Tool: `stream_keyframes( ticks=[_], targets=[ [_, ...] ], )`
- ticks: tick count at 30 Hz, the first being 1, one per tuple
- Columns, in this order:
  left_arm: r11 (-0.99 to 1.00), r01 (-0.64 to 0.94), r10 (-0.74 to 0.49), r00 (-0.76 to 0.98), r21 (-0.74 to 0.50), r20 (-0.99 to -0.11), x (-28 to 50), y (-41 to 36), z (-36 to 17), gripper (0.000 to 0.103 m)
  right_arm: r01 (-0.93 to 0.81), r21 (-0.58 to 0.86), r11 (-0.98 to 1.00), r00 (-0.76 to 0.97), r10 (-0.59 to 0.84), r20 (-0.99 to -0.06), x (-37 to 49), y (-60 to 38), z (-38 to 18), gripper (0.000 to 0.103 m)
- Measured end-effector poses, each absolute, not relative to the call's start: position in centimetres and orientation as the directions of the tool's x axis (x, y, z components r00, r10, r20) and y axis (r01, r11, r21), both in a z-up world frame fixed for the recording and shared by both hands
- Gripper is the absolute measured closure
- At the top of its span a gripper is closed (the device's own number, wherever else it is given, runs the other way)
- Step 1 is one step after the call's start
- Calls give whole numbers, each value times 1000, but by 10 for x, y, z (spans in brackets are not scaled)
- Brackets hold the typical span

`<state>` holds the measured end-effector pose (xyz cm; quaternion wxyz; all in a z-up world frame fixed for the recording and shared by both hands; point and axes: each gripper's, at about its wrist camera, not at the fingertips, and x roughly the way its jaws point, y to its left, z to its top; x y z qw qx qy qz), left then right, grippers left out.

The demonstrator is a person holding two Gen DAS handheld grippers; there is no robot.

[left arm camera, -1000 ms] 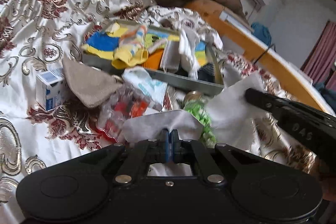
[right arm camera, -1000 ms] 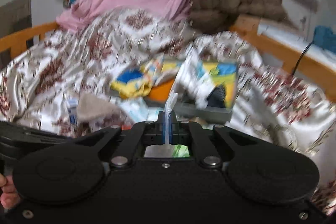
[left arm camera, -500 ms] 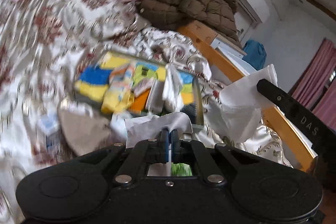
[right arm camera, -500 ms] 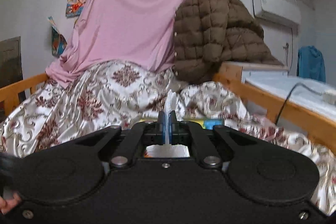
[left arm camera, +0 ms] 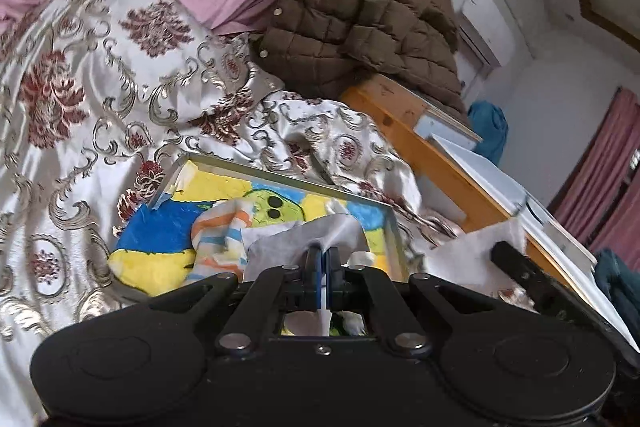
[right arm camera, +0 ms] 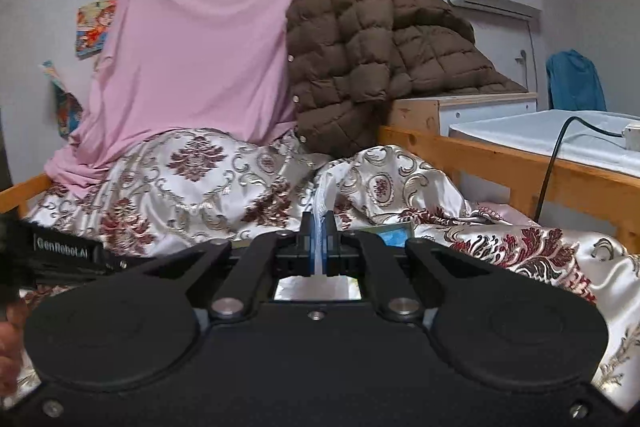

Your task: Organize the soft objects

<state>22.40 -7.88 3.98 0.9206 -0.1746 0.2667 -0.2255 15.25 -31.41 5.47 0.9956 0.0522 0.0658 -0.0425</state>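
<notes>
Lifted from the bedding since earlier, a thin white cloth (left arm camera: 312, 231), seemingly nonwoven, is stretched between the clamped left gripper (left arm camera: 321, 259) and right gripper (right arm camera: 319, 227).

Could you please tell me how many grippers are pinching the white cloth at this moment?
2. The left gripper is shut on one edge of the white cloth, above the tray. The right gripper is shut on another edge, off to the right.
</notes>
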Motion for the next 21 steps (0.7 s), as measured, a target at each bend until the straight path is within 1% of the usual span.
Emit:
stream_keyframes(
  ticks=[4,9,16,18,21],
  targets=[
    [843,316,-492,779,-436,-388,254,-75,27,103,106,153,983,986,-84,-147,184,-321,50,103],
    [819,289,-501,780,-495,-375,287,-63,10,103,122,180,976,982,-92,-167,224,-328,46,103],
    [818,279,-517,741,-503,-429,310,-65,-24,103,131,167,977,966,-88,-245,260,-319,21,103],
    [824,269,-513,728,-498,-455,314,-66,-33,103,136,146,980,955,-91,-281,267,-315,12,103],
    [835,263,-508,705,-482,-494,318,-70,-43,103,157,125,980,927,-102,-361,288,-310,-1,103]
  ],
)
